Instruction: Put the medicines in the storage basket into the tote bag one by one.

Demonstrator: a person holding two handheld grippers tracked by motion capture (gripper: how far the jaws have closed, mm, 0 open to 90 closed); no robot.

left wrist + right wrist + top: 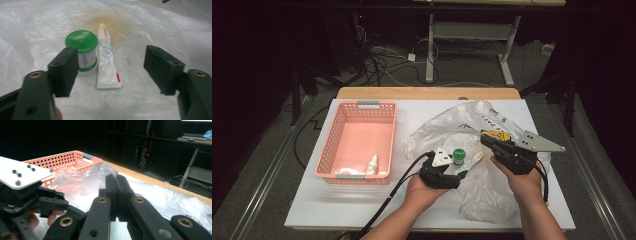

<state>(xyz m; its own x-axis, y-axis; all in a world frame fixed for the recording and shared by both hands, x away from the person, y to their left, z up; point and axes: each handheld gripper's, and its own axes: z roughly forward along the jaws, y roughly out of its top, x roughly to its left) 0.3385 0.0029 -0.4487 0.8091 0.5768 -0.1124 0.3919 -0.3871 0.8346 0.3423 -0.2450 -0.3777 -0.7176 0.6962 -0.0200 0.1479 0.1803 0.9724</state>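
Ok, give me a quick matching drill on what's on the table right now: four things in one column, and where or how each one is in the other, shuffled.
Things:
1. green-capped jar
2. white tube
3. small white bottle
4. right gripper

States:
A. lying inside the pink basket
B. jaws shut, above the plastic bag
C. standing upright on the bag, by the left gripper's left-hand jaw in the left gripper view
D. lying flat on the bag beside the jar

Pairs: 1-C, 2-D, 3-A, 4-B
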